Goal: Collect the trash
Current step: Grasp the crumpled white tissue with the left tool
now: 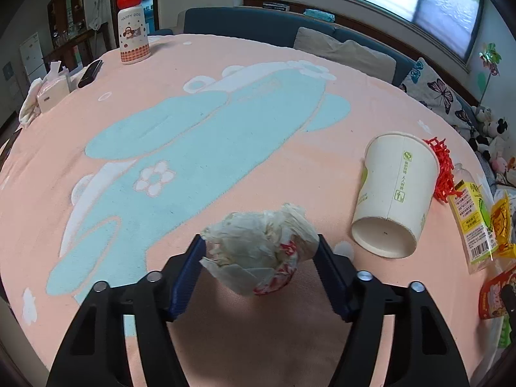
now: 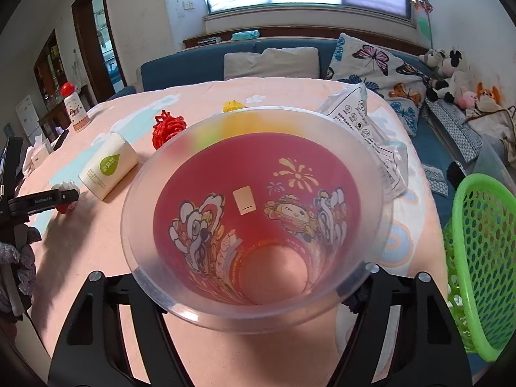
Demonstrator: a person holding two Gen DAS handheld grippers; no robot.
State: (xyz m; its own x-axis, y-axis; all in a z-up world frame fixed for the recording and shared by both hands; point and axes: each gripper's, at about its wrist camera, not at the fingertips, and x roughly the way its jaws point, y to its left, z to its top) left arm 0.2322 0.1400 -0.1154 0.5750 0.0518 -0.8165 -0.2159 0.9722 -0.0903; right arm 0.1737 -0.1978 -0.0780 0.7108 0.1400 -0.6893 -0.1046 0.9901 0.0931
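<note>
My left gripper (image 1: 259, 251) is shut on a crumpled white paper wad (image 1: 258, 248) with red print, held just above the pink tablecloth (image 1: 225, 113). A white paper cup (image 1: 395, 193) lies on its side to its right. My right gripper (image 2: 254, 277) is shut on a clear plastic cup (image 2: 254, 219) with a red cartoon sleeve, seen from its open mouth. In the right wrist view the left gripper (image 2: 64, 201) shows at the left edge next to the paper cup (image 2: 108, 169). A green mesh basket (image 2: 480, 258) stands at the right.
Red netting (image 1: 443, 171), a clear bottle (image 1: 474, 219) and snack wrappers (image 1: 498, 287) lie at the table's right. A red-capped bottle (image 1: 133, 29), tissue box (image 1: 53, 88) and dark case (image 1: 90, 73) stand far left. A plastic bag (image 2: 371, 135) lies behind the cup. A sofa lies beyond.
</note>
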